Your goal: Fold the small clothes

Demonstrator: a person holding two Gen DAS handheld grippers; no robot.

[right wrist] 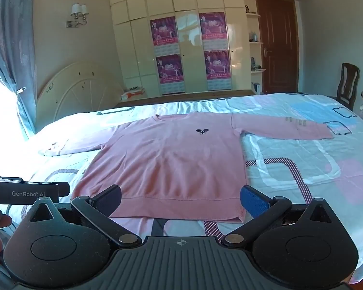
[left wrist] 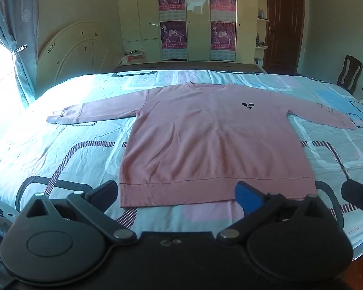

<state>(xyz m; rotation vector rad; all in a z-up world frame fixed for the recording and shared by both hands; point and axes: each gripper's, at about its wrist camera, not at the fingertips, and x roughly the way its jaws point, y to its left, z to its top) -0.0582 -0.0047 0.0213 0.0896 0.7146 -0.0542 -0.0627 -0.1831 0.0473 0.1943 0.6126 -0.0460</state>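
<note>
Zero folds so far. Left wrist view: pink sweatshirt [left wrist: 213,140] flat on bed [left wrist: 60,149], sleeves out; left gripper [left wrist: 177,194] fingers wide apart, empty. Right wrist view: right gripper [right wrist: 180,199] spread too, hovering at hem. Probably grab a sleeve next.

Matt knitted pink sweater [left wrist: 213,140] (ribbed hem) on creased cotton bedsheet [left wrist: 60,149].

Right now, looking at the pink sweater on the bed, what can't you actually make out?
- Pink sweater, left wrist view: chest logo too small to identify.
- Print on its right-hand sleeve, right wrist view: too small and blurred to read.
- Its other cuff, right wrist view: washed out by window glare.
- Sweater's underside: hidden against the bed sheet.
</note>
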